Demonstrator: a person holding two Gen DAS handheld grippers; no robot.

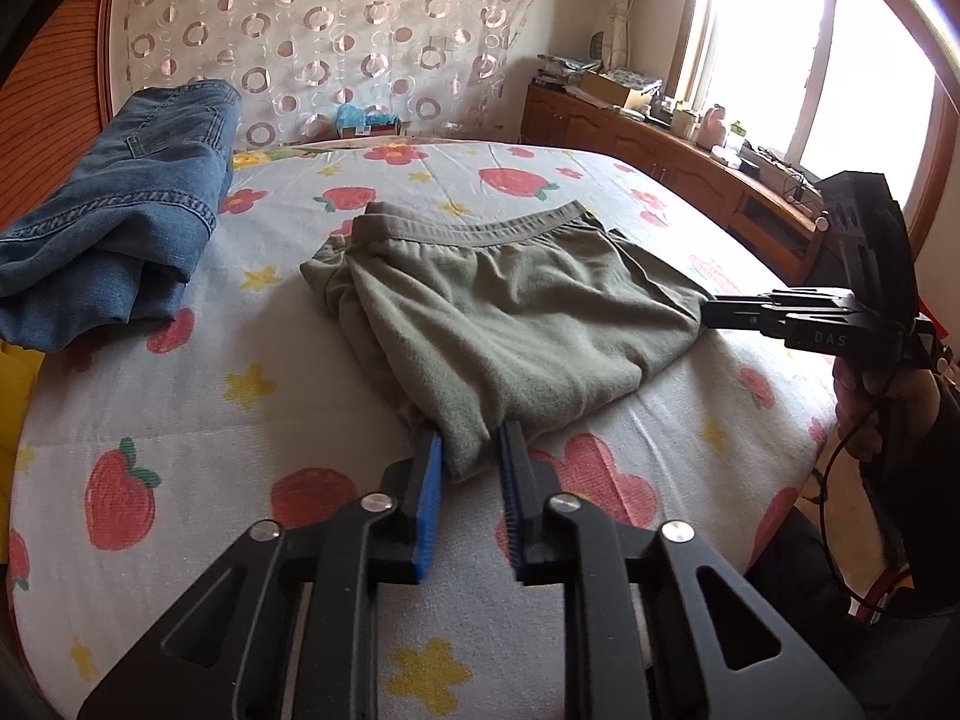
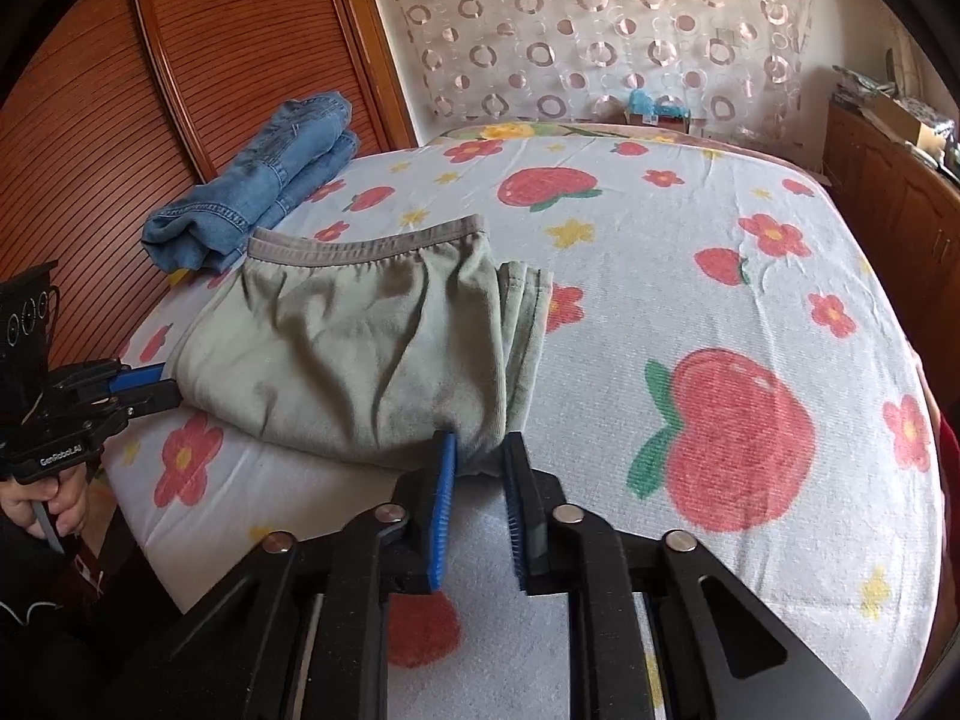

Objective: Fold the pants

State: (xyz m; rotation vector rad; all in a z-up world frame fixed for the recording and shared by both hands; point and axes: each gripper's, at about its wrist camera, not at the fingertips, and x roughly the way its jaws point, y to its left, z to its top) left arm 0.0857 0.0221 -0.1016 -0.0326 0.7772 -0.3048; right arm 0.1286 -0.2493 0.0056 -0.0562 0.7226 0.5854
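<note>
Left hand-held gripper (image 1: pixel 471 450) narrowly open astride near corner of folded olive-green pants (image 1: pixel 498 312) on bed (image 1: pixel 180 420); right hand-held gripper (image 2: pixel 480 459) likewise, apparently positioned for squaring the fold.

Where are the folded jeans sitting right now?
The folded jeans lie at the far left of the bed in the left wrist view, against the wooden slatted wall, just left of and beyond the green pants.
</note>
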